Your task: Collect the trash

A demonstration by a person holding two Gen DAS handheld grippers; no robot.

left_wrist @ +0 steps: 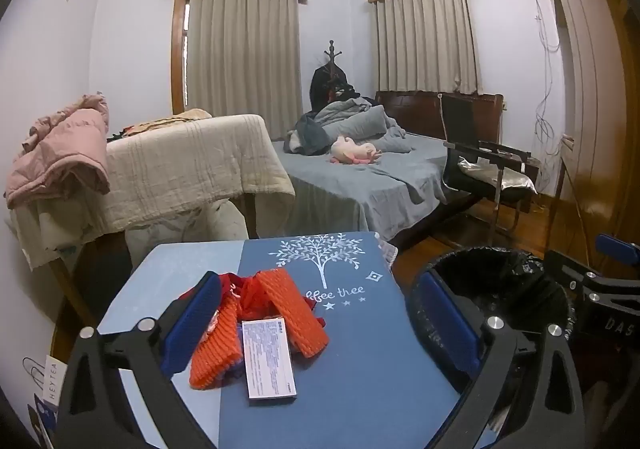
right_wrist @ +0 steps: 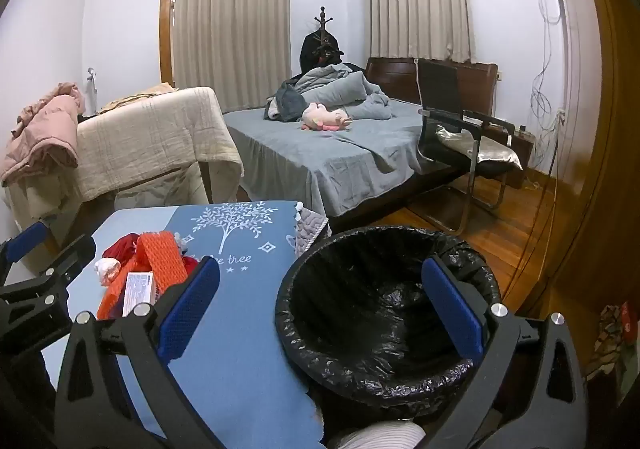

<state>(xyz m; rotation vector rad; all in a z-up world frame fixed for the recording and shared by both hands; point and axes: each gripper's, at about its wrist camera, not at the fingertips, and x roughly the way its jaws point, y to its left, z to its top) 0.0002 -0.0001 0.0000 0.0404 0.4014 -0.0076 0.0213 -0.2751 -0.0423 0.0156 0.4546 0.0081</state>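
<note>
A heap of trash lies on the blue-clothed table [left_wrist: 360,361]: orange foam nets [left_wrist: 294,309], a small white printed box [left_wrist: 269,359] and red scraps [left_wrist: 234,283]. My left gripper [left_wrist: 320,323] is open just short of the heap, its left pad [left_wrist: 192,325] beside the nets and touching nothing. To the right of the table stands a bin lined with a black bag [right_wrist: 360,289]. My right gripper [right_wrist: 320,309] hangs open over the bin's near rim, with nothing between its fingers. The right wrist view shows the heap [right_wrist: 148,269] at its left.
A chair draped in beige cloth [left_wrist: 180,169] stands beyond the table, with a bed [left_wrist: 360,177] and a black chair [left_wrist: 480,169] further back. Wooden floor [right_wrist: 500,233] lies right of the bin. A pad of the left gripper [right_wrist: 26,243] shows at the left edge.
</note>
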